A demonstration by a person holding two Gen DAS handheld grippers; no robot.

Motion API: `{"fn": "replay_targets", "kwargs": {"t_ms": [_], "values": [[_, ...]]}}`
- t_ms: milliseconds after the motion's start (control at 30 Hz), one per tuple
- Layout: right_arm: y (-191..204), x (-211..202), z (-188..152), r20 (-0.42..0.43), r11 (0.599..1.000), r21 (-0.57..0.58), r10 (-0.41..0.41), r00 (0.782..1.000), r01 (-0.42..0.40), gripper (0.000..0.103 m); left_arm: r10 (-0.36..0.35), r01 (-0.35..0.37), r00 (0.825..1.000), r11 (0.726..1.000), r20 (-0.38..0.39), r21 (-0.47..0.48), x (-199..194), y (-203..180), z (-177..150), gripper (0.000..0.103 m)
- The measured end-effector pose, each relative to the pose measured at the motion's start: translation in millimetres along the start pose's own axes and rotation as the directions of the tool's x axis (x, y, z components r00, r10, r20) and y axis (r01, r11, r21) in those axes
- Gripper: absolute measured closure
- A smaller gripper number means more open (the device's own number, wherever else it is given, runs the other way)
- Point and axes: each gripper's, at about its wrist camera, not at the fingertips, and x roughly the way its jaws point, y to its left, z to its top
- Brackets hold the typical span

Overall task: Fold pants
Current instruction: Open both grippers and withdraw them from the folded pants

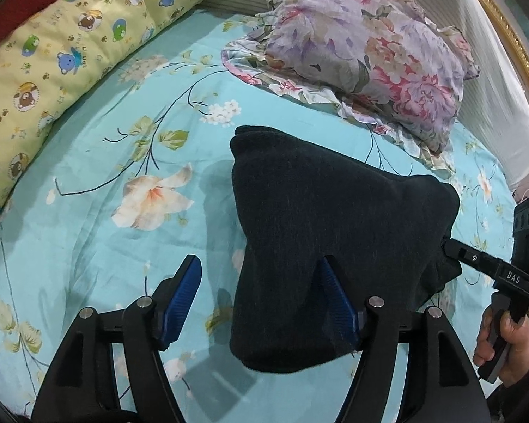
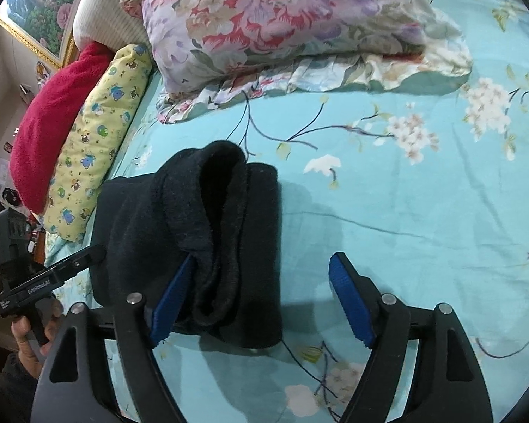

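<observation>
Turquoise floral bedsheet (image 1: 88, 232) carries folded dark pants (image 1: 321, 246). Left wrist view: left gripper (image 1: 261, 303) spread wide, right finger under cloth edge, nothing clamped. Right wrist view: right gripper (image 2: 264, 299) agape, pants (image 2: 194, 239) against its left finger.

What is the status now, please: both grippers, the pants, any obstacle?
Left gripper open, right gripper open. Dark pants folded on the bedsheet, draped on inner fingers. Floral pillow beyond, clear.

A home bedroom: floral bedsheet (image 1: 88, 246), pillows (image 1: 370, 53), framed painting (image 2: 35, 10).
</observation>
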Motion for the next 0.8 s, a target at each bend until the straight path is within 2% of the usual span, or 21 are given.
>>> {"fn": "replay_targets", "kwargs": {"t_ms": [333,433,567,800], "values": [[7,-22,-11,0.045,1.000,-0.015,0.018,0.999,-0.017,0.023,0.029,-0.030,0.999,0.999,0.014,0.040,-20,-11,-19,0.032],[18,-27,-16,0.047,0.999,-0.050,0.021,0.999,-0.018,0.023,0.040,-0.041,0.999,0.998,0.016,0.041,-24,-14,-25,0.028],[39,-34,-28,0.068,0.986,-0.164,0.016,0.998,-0.005,0.023,0.059,-0.060,0.998,0.997,0.028,0.045,-28,-20,-39,0.027],[68,-35,-56,0.082,0.931,-0.362,-0.005,0.997,0.035,0.023,0.112,-0.118,0.992,0.988,0.063,0.098,-39,-34,-59,0.024]]}}
